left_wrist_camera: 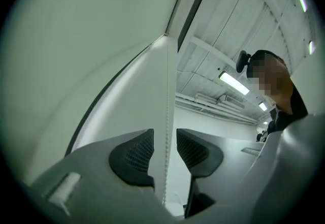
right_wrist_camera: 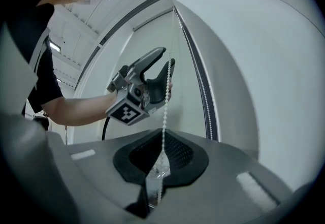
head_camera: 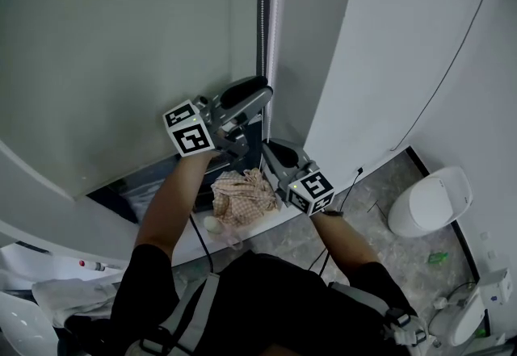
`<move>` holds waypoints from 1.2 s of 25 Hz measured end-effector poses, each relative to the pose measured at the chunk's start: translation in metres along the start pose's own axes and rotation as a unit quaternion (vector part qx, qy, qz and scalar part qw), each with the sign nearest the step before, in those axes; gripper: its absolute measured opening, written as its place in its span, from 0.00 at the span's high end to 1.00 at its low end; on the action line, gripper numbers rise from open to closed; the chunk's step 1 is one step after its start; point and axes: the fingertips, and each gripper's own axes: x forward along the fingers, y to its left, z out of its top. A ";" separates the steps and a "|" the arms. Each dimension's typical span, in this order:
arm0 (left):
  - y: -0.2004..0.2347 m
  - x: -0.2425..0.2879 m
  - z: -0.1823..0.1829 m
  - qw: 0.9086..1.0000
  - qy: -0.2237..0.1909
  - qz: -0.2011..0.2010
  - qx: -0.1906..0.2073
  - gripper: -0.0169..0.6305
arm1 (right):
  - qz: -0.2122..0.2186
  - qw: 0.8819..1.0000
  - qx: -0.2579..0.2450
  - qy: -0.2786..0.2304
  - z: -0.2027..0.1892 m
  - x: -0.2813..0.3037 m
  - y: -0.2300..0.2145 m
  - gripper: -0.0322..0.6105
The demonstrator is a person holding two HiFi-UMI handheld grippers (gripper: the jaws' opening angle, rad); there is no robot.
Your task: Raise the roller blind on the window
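Right gripper view: right gripper [right_wrist_camera: 161, 159] pinched shut on bead chain [right_wrist_camera: 165, 96] | left gripper [left_wrist_camera: 165, 154] higher up, fingers spread, chain between, pads not pressing | blind [head_camera: 121, 48] hanging left of chain

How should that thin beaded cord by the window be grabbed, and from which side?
Grip the bead chain on its straight stretch above the right claw, which pinches it lower down. It hangs thin and vertical, so come in level, a pad on each side, as the open left claw straddles it.
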 end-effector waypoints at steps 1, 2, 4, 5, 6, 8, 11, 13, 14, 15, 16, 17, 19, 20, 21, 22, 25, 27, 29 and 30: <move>-0.002 0.006 0.005 1.000 -0.007 -0.008 -0.005 0.75 | 0.000 1.000 0.002 0.000 0.001 0.000 0.001 0.93; -0.004 0.010 0.008 1.000 -0.013 -0.013 -0.013 0.75 | 0.000 1.000 0.003 0.002 0.001 -0.001 0.001 0.92; -0.005 0.015 0.009 0.999 -0.023 -0.019 -0.027 0.75 | -0.004 1.000 0.004 0.014 -0.001 -0.001 0.002 0.92; -0.005 0.016 0.008 0.999 -0.028 -0.019 -0.030 0.75 | -0.005 1.000 0.004 0.020 -0.002 -0.001 0.002 0.92; -0.005 0.016 0.007 0.999 -0.032 -0.018 -0.031 0.75 | -0.005 1.000 0.002 0.024 -0.002 -0.001 0.002 0.92; -0.005 0.015 0.003 0.999 -0.034 -0.015 -0.031 0.78 | -0.003 1.000 -0.004 0.024 -0.004 -0.001 0.003 0.92; -0.007 0.015 -0.001 0.999 -0.029 -0.016 -0.029 0.94 | -0.001 1.000 -0.004 0.017 -0.003 -0.002 0.004 0.92; -0.011 0.016 -0.002 0.999 -0.025 -0.019 -0.020 0.95 | 0.000 1.000 0.002 0.014 -0.003 -0.003 0.004 0.92; -0.012 0.016 -0.002 1.000 -0.023 -0.017 -0.012 0.95 | -0.001 1.000 0.002 0.012 -0.002 -0.004 0.004 0.92; -0.013 0.016 -0.002 1.000 -0.023 -0.013 -0.005 0.95 | -0.003 1.000 0.001 0.010 -0.002 -0.005 0.002 0.92; -0.014 0.015 -0.001 1.000 -0.026 -0.009 0.000 0.95 | -0.004 1.000 -0.001 0.008 -0.001 -0.006 0.002 0.92; -0.014 0.014 0.000 0.999 -0.031 -0.006 0.001 0.95 | -0.004 1.000 -0.001 0.007 -0.001 -0.008 0.001 0.92; -0.015 0.008 -0.006 0.999 -0.034 0.004 0.006 0.95 | -0.001 1.000 0.000 0.016 -0.009 -0.013 0.003 0.92; -0.013 0.004 -0.016 1.000 -0.023 0.013 0.014 0.95 | 0.001 1.000 0.001 0.029 -0.020 -0.017 0.006 0.93; -0.011 -0.002 -0.032 0.999 -0.004 0.025 0.021 0.95 | 0.002 0.999 0.003 0.050 -0.037 -0.021 0.008 0.93; -0.007 -0.009 -0.052 0.999 0.018 0.038 0.022 0.95 | 0.001 0.997 0.009 0.076 -0.058 -0.027 0.010 0.92; 0.009 -0.041 -0.113 0.995 0.064 0.076 -0.010 0.95 | 0.000 0.986 0.032 0.164 -0.126 -0.042 0.012 0.92; 0.017 -0.059 -0.130 0.993 0.056 0.095 -0.039 0.95 | 0.016 0.980 0.022 0.195 -0.143 -0.050 0.019 0.92; 0.021 -0.067 -0.130 0.993 0.045 0.104 -0.045 0.95 | 0.031 0.983 0.015 0.181 -0.130 -0.052 0.021 0.85; 0.022 -0.068 -0.129 0.993 0.048 0.104 -0.036 0.95 | 0.034 0.986 0.016 0.160 -0.114 -0.049 0.018 0.80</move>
